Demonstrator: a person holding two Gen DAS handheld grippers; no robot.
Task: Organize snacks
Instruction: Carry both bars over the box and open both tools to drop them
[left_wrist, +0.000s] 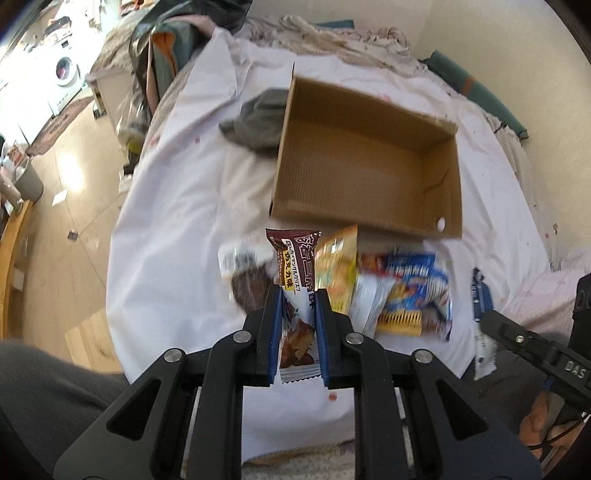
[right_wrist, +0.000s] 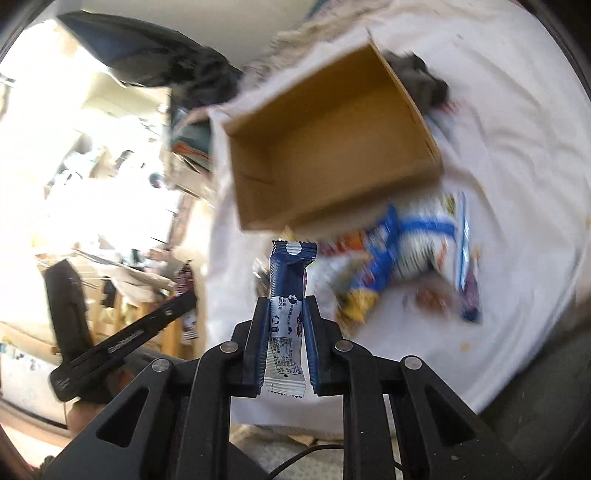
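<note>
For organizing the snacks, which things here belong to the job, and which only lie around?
Job:
- brown bar in left gripper
- blue bar in right gripper
- cardboard box, nothing in it
- snack pile before the box

Lying about:
- grey cloth beside the box
- white sheet
- washing machine
</note>
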